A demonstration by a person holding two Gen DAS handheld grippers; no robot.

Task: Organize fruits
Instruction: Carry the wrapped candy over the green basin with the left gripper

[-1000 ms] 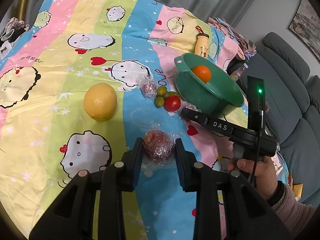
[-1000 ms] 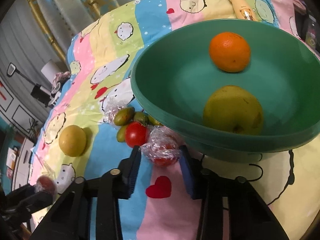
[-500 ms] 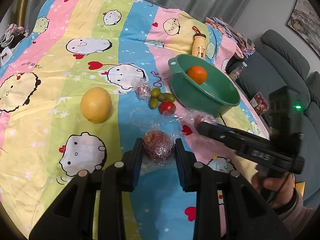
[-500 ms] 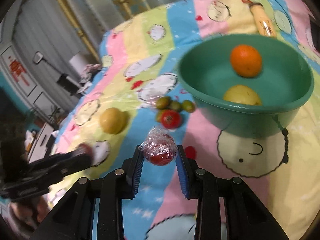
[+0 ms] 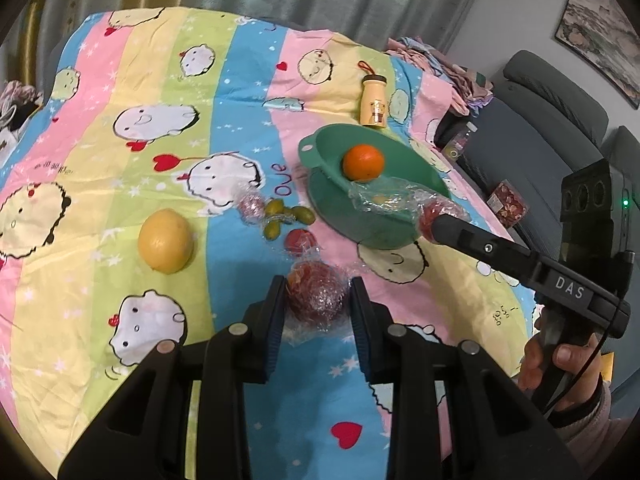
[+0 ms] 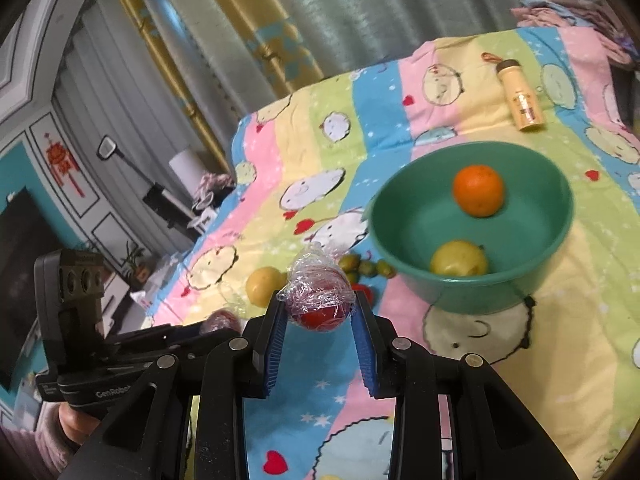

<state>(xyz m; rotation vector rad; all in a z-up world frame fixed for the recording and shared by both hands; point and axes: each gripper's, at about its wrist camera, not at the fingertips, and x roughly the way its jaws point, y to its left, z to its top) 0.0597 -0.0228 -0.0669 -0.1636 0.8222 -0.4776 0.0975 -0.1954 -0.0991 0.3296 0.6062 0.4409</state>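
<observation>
Sitting far left on the striped bedsheet [image 5: 224, 128], the big yellow citrus [image 5: 166, 240] is waiting untouched, with the loose green olives [image 5: 286, 216] and a bare tomato [image 5: 300, 240] lying just right of it. You are holding your left gripper [image 5: 318, 300] with its pads pinching a plastic-wrapped dark red fruit [image 5: 318, 296] above the cloth — the crinkled film is what the pads are really gripping, so it may be sliding if you are tilting. Further right, your right gripper [image 6: 320, 320] is squeezing a wrapped red fruit [image 6: 320, 300] short of the green bowl [image 6: 548, 264], which is already carrying an orange [image 6: 478, 190] and a yellow apple [image 6: 460, 264]. Releasing before the rim is risking a roll off the bed — and the two tools are crowding each other near the bowl.
</observation>
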